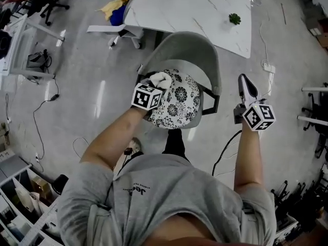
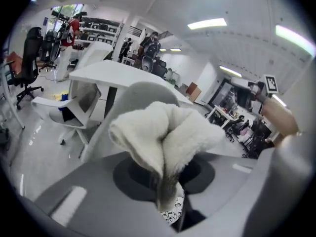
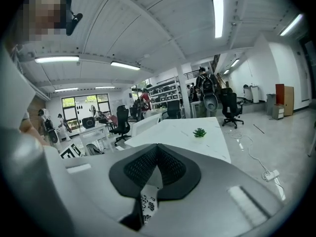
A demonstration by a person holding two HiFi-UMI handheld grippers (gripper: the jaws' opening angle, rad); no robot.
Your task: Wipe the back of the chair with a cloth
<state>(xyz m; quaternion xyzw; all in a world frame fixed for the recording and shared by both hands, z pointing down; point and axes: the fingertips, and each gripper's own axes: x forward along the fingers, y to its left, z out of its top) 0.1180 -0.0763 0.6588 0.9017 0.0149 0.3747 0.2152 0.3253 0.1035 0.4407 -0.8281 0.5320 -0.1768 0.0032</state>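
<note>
A chair with a curved grey back (image 1: 190, 49) and a black-and-white floral seat (image 1: 180, 102) stands in front of me in the head view. My left gripper (image 1: 154, 84) hovers over the seat's left side, shut on a bunched white cloth (image 1: 161, 78). In the left gripper view the cloth (image 2: 163, 132) bulges out of the left gripper (image 2: 166, 181), with the chair back (image 2: 140, 95) just behind it. My right gripper (image 1: 244, 80) is out to the right of the chair, apart from it. In its own view the right gripper (image 3: 157, 156) is shut on nothing.
A white marble-look table (image 1: 195, 9) with a small green plant (image 1: 234, 18) stands right behind the chair. A power strip (image 1: 268, 66) and cables (image 1: 225, 155) lie on the floor at right. Another white chair base (image 1: 115, 31) is at the far left.
</note>
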